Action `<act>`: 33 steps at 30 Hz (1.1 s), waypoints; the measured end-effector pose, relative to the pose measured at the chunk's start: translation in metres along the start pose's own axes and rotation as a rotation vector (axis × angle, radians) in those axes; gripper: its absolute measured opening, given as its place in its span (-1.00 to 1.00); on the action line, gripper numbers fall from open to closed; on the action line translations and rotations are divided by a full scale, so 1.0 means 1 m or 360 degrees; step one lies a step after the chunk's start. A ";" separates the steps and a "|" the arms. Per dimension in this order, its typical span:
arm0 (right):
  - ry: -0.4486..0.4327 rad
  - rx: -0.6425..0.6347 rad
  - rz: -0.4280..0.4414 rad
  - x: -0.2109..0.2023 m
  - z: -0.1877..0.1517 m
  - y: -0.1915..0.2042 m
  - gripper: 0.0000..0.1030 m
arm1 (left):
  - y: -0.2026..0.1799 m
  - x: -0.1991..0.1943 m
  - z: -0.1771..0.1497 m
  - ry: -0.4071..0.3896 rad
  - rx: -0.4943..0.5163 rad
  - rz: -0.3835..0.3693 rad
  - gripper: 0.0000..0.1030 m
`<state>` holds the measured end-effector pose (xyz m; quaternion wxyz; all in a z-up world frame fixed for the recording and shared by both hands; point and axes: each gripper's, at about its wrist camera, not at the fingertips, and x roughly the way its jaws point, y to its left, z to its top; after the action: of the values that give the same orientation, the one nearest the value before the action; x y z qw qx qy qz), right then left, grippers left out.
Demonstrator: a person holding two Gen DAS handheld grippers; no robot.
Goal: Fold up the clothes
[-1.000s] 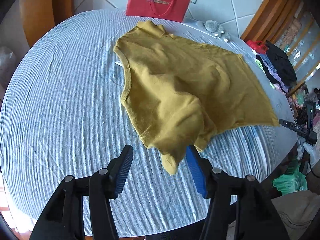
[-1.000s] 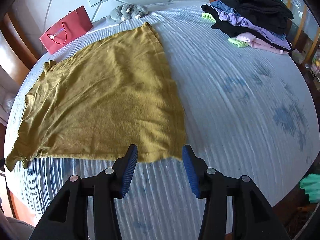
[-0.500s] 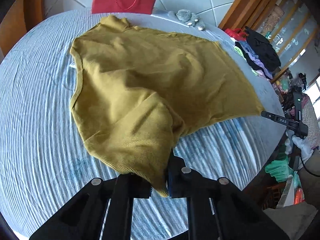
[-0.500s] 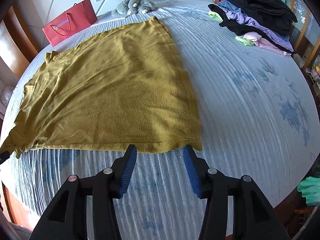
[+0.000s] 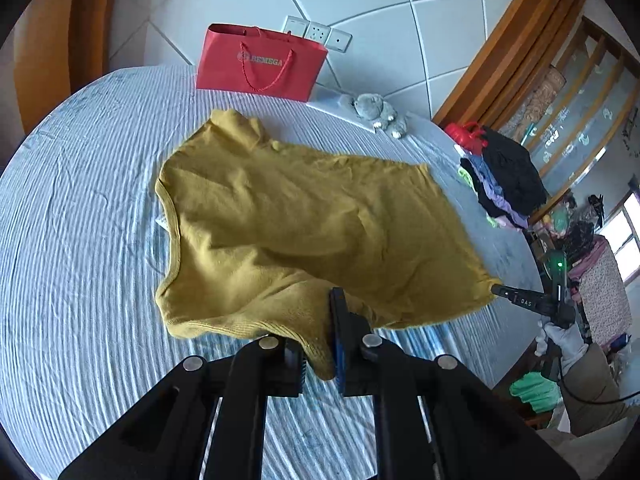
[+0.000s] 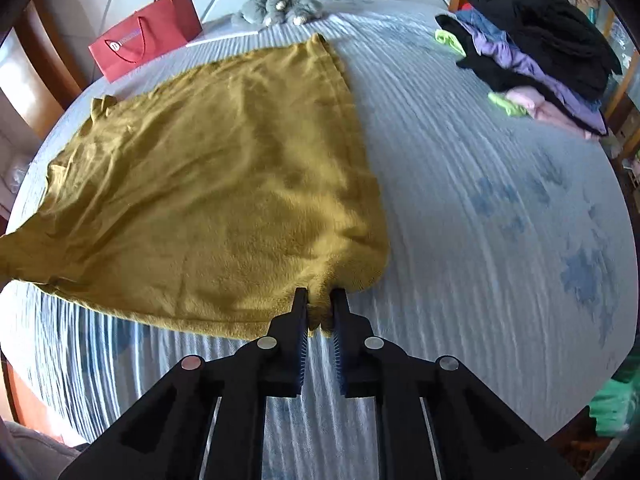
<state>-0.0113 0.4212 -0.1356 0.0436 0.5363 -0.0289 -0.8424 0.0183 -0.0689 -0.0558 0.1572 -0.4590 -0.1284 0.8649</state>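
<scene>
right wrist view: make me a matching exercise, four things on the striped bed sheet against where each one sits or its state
Things:
1. mustard yellow knit top
2. red paper gift bag
3. grey plush toy
4. stack of dark and purple folded clothes

Places or states:
A. far right side of the sheet
B. spread flat, near hem pinched between the jaws of the right gripper
C. standing at the far left by the wall
D. lying at the far edge under the wall sockets

Pairs: 1-B, 2-C, 3-D, 4-A
</scene>
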 end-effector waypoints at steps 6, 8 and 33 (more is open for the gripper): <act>-0.0119 -0.0021 0.0132 -0.015 0.089 -0.011 -0.79 | 0.018 0.062 0.071 0.0088 -0.0096 0.0103 -0.83; -0.0130 -0.0060 0.0171 -0.001 0.125 -0.011 -0.77 | 0.033 0.097 0.099 0.0159 -0.0158 0.0099 -0.73; -0.0019 0.0245 0.0159 0.039 0.085 -0.043 -0.03 | 0.106 0.105 0.020 0.0303 -0.0390 0.0268 0.45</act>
<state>-0.1065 0.4603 -0.1390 0.0440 0.5310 -0.1204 -0.8376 -0.0708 -0.1266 -0.1629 0.0385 -0.5637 -0.1785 0.8056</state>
